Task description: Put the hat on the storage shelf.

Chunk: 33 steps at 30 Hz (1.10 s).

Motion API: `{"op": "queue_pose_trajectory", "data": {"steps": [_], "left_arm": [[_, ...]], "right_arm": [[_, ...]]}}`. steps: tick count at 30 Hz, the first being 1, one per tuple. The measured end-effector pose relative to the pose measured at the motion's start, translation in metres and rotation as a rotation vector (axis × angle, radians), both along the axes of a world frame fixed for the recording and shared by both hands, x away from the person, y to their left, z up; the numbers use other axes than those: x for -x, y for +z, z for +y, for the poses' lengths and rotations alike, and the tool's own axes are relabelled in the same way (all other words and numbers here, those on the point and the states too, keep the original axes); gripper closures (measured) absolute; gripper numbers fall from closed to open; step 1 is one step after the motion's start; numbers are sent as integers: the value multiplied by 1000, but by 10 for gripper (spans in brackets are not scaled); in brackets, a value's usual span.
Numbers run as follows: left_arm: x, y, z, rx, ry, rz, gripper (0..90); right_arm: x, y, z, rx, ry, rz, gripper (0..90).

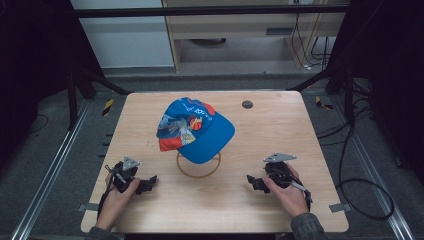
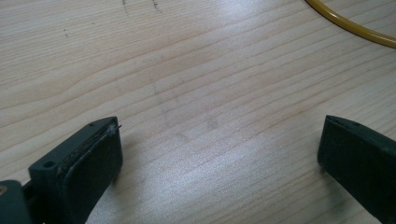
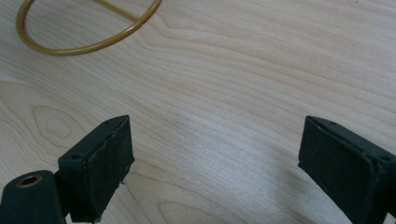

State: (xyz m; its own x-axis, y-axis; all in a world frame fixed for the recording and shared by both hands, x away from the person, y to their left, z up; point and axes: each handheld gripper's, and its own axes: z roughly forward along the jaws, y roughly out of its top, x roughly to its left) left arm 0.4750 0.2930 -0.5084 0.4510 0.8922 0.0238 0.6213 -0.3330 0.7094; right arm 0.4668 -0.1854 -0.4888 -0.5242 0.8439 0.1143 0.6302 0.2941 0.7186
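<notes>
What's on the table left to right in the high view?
Left gripper → blue cap on its gold wire stand → right gripper. Both grippers rest open on the wooden table, holding nothing.

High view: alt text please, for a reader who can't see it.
A blue printed cap sits on a gold wire stand mid-table. The left gripper and right gripper rest open near the front edge, holding nothing.
</notes>
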Motion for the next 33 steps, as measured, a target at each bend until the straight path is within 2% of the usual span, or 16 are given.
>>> {"op": "queue_pose_trajectory", "data": {"steps": [6, 21, 30, 33], "left_arm": [[0, 0, 0, 2, -1, -3, 0], [0, 0, 0, 3, -2, -3, 0], [0, 0, 0, 3, -2, -3, 0], [0, 0, 0, 3, -2, -3, 0]], "right_arm": [[2, -7, 6, 6, -6, -18, 101], [3, -18, 12, -5, -28, -30, 99], [2, -21, 14, -16, -47, -46, 88], [3, -22, 15, -4, -47, -57, 82]]}}
